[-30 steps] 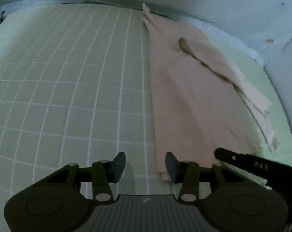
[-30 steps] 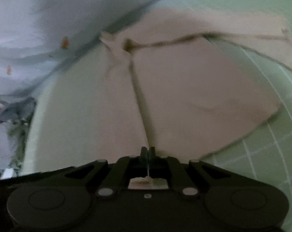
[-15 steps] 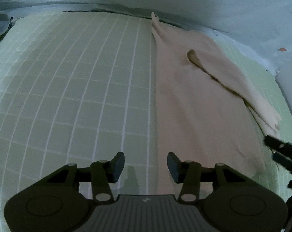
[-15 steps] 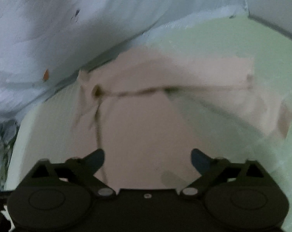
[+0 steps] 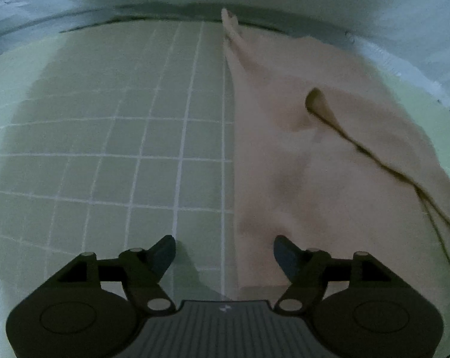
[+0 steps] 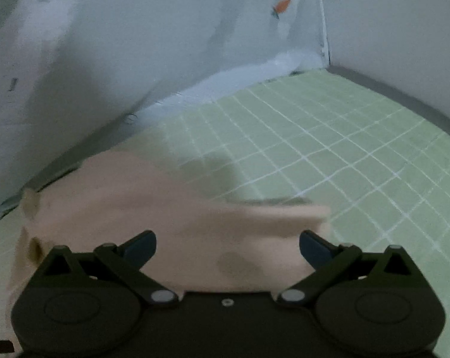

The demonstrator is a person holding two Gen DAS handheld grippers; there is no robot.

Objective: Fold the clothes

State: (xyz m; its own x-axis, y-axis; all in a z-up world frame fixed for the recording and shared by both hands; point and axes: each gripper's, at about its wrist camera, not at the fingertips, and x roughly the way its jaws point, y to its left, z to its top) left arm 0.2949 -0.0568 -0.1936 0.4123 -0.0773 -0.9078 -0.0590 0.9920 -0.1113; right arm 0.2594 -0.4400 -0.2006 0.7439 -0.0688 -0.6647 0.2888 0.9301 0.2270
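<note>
A pale pink garment lies folded lengthwise on the green grid mat, with a sleeve laid across its right side. My left gripper is open and empty, low over the garment's near left edge. In the right wrist view the same garment lies blurred below my right gripper, which is open wide and empty above it.
A pale blue sheet with carrot prints rises behind the mat. A grey wall borders the mat at the right. Bare green mat stretches to the right of the garment.
My right gripper let go of the garment's edge, opened wide and swung round toward the mat. My left gripper opened wider and moved closer along the garment's left edge.
</note>
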